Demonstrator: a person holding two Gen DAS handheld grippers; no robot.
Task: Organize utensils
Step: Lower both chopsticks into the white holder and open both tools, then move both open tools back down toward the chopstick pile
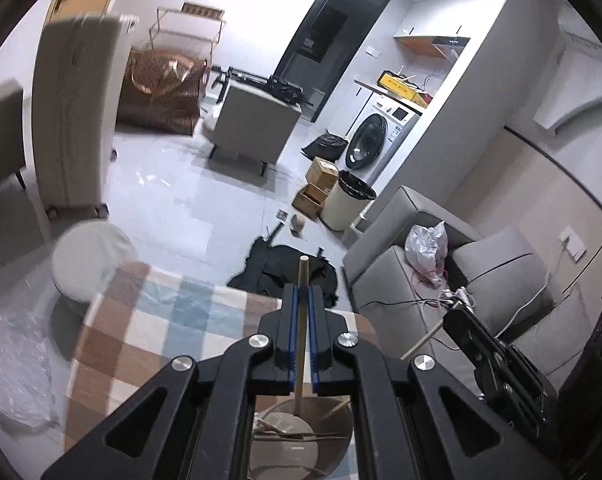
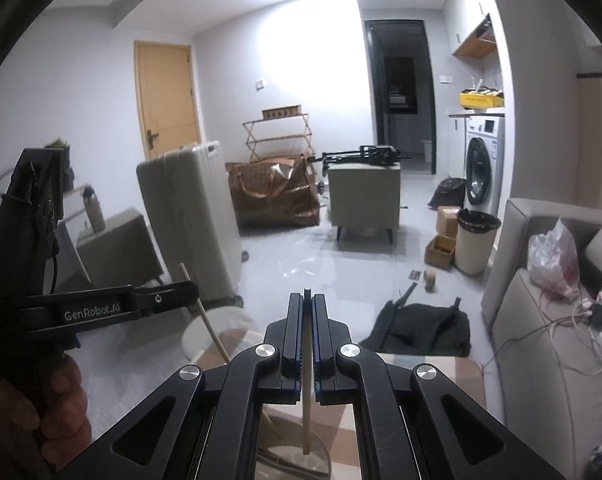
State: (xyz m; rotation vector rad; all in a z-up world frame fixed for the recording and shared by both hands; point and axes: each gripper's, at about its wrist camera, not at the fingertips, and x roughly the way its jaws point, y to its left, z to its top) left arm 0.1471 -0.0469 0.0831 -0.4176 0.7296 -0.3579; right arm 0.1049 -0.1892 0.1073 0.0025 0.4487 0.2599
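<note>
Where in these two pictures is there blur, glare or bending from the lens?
Left wrist view: the tall pale suitcase and round white stool are smeared by motion; walls curve at the edges. Right wrist view: strong glare bleaches the back white wall; the edges darken and the tan door bows.

A pale tiled floor (image 2: 285,248) runs under white walls to a wooden door (image 2: 167,96), a washing machine (image 2: 483,164), a grey sofa (image 1: 417,276) and a beige suitcase (image 2: 189,216).

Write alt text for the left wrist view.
The left gripper is shut on a wooden stick above a round holder on a checked tablecloth. Beyond are a sofa and washing machine.
</note>
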